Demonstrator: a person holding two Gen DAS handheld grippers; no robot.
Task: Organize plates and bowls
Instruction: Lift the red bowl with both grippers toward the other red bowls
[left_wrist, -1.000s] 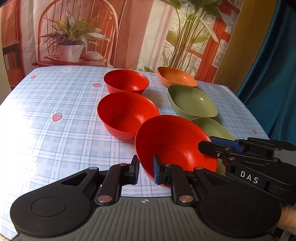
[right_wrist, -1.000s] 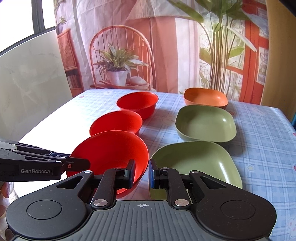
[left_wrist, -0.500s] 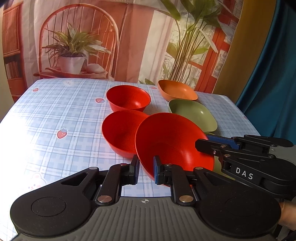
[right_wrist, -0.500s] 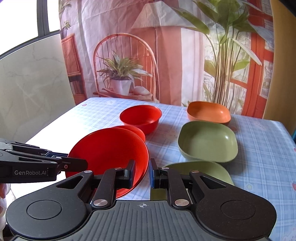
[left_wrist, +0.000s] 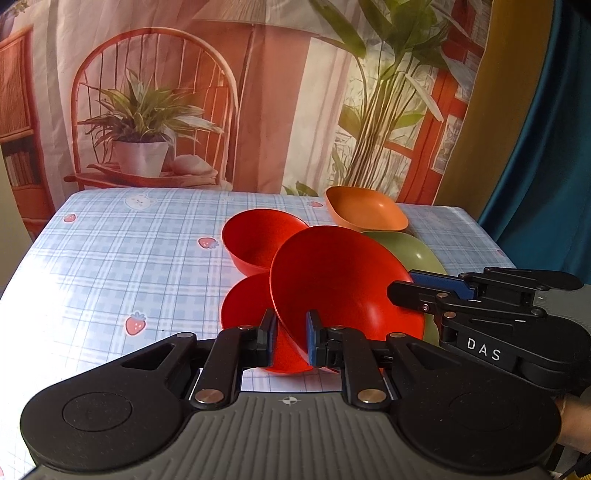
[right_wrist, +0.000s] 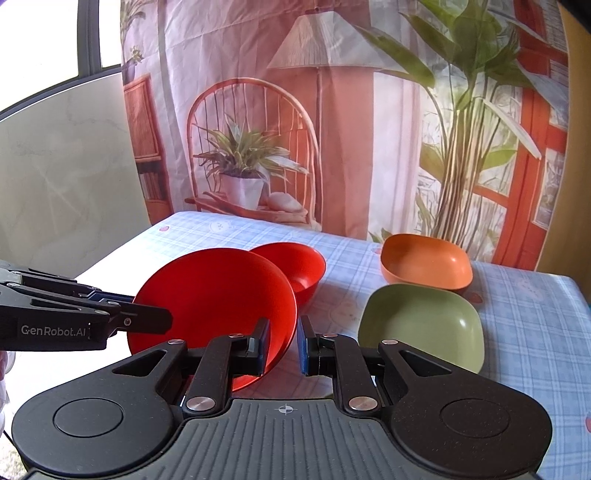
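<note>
Left wrist view: the left gripper (left_wrist: 290, 338) has its jaws clamped on the near rim of a large red bowl (left_wrist: 343, 284), which is held tilted in the air above the table (left_wrist: 110, 266). The right gripper (left_wrist: 410, 286) reaches in from the right side and pinches the bowl's opposite rim. Under the raised bowl sits a second red bowl (left_wrist: 243, 306), mostly hidden. Behind it stands a smaller red bowl (left_wrist: 258, 240). To the right, a green dish (left_wrist: 413, 251) is half covered by the lifted bowl, and an orange dish (left_wrist: 365, 208) lies beyond. A sliver of another green dish (left_wrist: 430, 332) shows below the right gripper.

Right wrist view: the right gripper (right_wrist: 282, 345) grips the same large red bowl (right_wrist: 218, 295) by its rim, jaws closed on the thin wall. The left gripper (right_wrist: 147, 315) comes in from the left edge, marked GenRobot.AI. Here the green dish (right_wrist: 421, 325) and the orange dish (right_wrist: 424, 266) are fully open to sight. The smaller red bowl (right_wrist: 299, 266) peeks out behind. The bowl under the lifted one is hidden here.
</note>
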